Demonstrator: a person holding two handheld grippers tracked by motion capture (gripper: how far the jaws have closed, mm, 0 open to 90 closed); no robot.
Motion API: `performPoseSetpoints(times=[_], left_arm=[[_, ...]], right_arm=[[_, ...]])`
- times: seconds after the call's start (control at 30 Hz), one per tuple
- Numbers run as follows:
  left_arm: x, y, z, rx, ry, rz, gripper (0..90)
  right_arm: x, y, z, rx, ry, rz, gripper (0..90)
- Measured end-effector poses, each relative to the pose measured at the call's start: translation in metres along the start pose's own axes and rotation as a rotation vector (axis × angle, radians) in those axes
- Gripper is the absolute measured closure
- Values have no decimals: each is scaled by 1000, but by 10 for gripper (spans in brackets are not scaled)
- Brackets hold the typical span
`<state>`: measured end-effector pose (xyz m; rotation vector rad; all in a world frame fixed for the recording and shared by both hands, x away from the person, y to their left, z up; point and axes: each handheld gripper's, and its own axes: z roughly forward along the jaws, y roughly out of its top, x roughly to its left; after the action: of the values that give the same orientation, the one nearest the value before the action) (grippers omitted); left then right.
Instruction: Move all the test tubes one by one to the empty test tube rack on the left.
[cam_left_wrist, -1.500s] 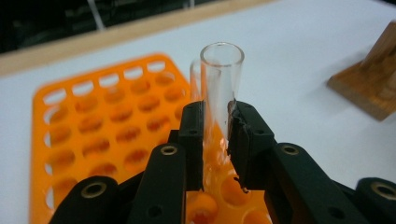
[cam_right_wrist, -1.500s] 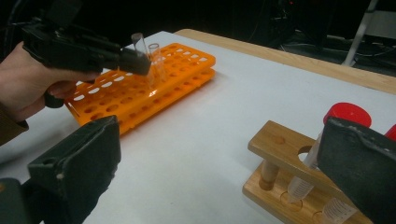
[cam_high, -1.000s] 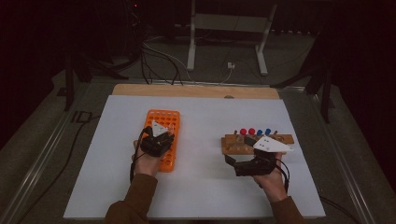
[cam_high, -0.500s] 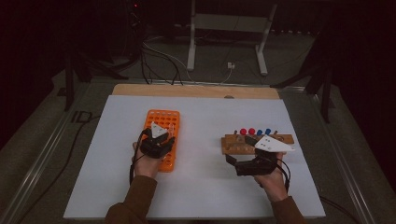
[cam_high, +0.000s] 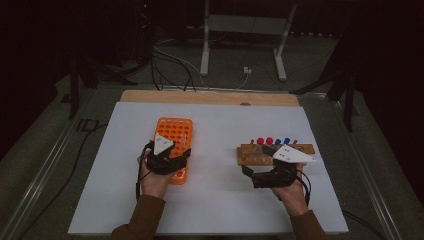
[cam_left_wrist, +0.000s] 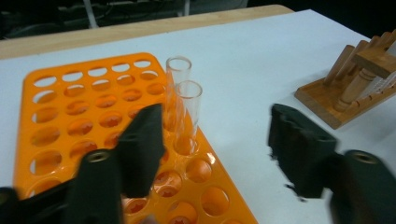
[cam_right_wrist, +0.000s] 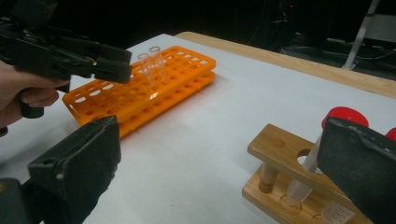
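An orange tube rack (cam_high: 172, 131) lies left of centre on the white table, and two clear open tubes (cam_left_wrist: 183, 95) stand in its right-hand holes. My left gripper (cam_high: 175, 156) hovers over the rack's near end. Its jaws are open (cam_left_wrist: 217, 135), with the nearer tube just ahead of the left jaw and nothing between them. A wooden rack (cam_high: 250, 154) on the right holds red- and blue-capped tubes (cam_high: 270, 141). My right gripper (cam_high: 256, 165) is open at that rack's near left corner (cam_right_wrist: 219, 154), and a red-capped tube (cam_right_wrist: 343, 115) stands beside its right jaw.
The white table sheet (cam_high: 215, 200) has free room in the middle and along the front. A bare wooden strip (cam_high: 210, 97) runs along the far edge. Cables and a metal stand (cam_high: 206, 45) are on the dark floor beyond.
My left gripper has drifted slightly toward the near end of the orange rack. The right gripper has stayed in place.
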<state>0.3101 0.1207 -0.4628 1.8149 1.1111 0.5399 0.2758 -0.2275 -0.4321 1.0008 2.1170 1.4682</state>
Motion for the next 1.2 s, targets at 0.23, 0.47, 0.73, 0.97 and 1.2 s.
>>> performPoseSetpoints(times=[0.23,0.47,0.73,0.97,1.2], left_arm=[[-4,-1,-9,-27,-19,-23,157],[-8,4,-17,-31,-35,-27,32],[-10,6,-26,-69,-41,-29,5],[-12,7,-28,-84,-45,-25,5],[-9,9,-32,-106,-46,-43,5]], right_arm=[[-1,1,0,-3,-6,3,0],[-4,3,-4,-18,-14,11,0],[-11,7,-9,-32,-42,16,0],[-23,13,-17,-49,-85,34,1],[-47,18,-31,-57,-167,81,20]])
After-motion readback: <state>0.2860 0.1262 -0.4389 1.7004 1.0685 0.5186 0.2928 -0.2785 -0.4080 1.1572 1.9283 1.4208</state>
